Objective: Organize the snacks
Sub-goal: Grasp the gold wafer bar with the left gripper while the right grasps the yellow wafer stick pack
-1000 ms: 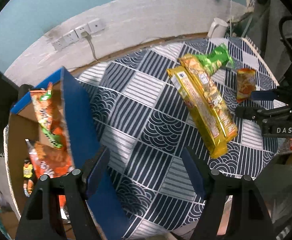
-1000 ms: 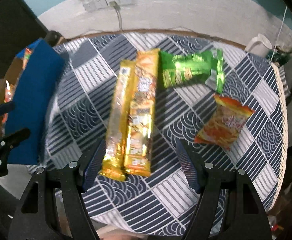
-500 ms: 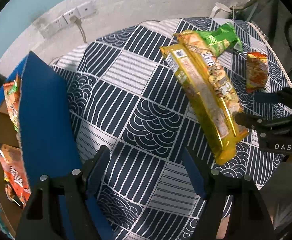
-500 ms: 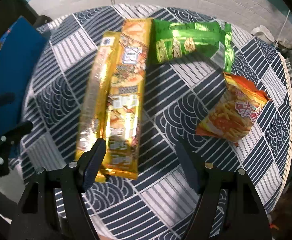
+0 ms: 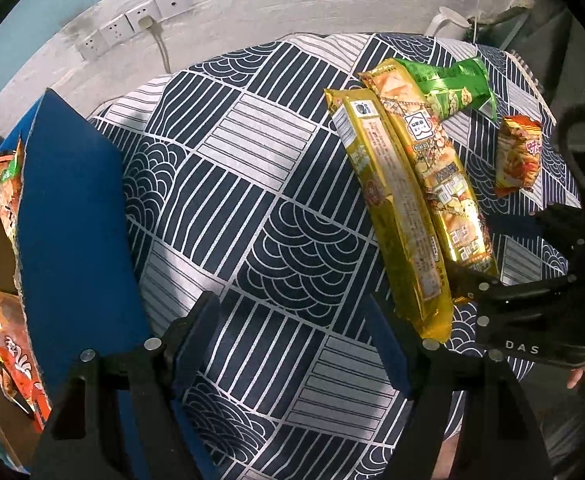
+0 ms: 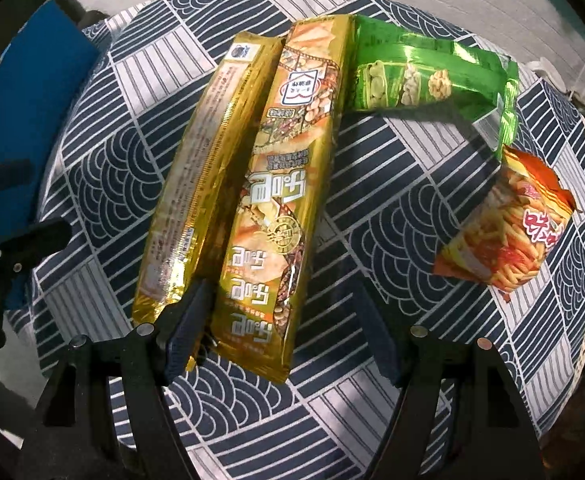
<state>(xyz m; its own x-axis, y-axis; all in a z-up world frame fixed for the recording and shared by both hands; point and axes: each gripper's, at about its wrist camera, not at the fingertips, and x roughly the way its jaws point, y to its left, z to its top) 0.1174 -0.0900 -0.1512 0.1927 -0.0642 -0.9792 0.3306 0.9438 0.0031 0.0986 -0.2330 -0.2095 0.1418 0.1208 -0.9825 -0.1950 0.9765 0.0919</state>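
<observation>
Glossy foil cracker pack (image 6: pixel 268 216) (long, crinkled) lies between the spread right claw (image 6: pixel 280 322).

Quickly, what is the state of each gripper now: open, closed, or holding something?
Left gripper: open, holding nothing, above the tablecloth.
Right gripper: open, holding nothing, its fingers around the near end of the picture-printed gold pack.
</observation>
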